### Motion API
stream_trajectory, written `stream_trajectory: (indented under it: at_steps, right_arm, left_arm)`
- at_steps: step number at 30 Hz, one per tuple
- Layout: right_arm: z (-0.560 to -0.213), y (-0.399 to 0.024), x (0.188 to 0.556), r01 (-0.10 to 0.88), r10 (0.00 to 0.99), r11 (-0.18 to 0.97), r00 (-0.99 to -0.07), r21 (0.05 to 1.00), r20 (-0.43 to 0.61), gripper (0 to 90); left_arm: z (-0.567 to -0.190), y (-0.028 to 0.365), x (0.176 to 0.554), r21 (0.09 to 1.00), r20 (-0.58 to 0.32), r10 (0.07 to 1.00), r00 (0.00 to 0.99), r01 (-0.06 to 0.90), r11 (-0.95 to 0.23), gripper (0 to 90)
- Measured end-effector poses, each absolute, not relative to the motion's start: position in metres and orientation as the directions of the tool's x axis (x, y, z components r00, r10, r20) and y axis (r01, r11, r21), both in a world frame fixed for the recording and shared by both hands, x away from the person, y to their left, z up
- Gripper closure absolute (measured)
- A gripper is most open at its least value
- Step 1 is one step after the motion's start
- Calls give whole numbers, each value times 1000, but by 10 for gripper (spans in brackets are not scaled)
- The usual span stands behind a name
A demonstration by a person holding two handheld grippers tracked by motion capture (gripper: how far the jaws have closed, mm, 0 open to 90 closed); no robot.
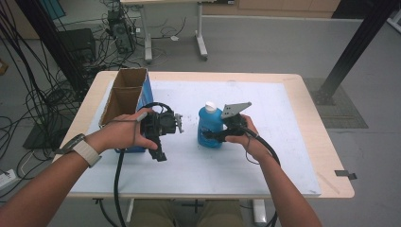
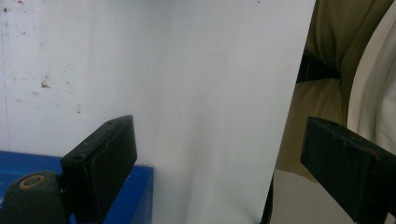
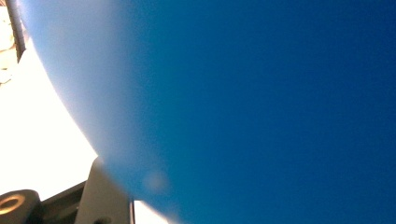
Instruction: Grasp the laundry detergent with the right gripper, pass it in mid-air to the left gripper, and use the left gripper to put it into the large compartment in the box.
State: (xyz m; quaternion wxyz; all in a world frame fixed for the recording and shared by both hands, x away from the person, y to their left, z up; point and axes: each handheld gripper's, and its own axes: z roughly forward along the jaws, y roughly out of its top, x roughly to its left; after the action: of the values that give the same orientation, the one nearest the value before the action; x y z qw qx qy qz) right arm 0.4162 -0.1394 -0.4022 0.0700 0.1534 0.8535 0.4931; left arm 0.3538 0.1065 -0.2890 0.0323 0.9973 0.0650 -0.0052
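Right now I have my right claw (image 1: 215, 136) clamped on the upright blue bottle (image 1: 209, 124) mid-counter; my left claw (image 1: 160, 153), jaws apart, hangs empty well left of it.

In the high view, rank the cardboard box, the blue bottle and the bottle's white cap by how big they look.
1. cardboard box
2. blue bottle, gripped by the right gripper
3. white cap
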Motion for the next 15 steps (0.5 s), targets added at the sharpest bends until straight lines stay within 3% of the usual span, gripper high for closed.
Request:
stream_trajectory:
  at_steps: [15]
  right_arm:
    - [-401,-139,416,190,330,472,-944,861,27,430]
  left_arm:
    - [-288,107,353,67,-14,133,991,133,-989,113]
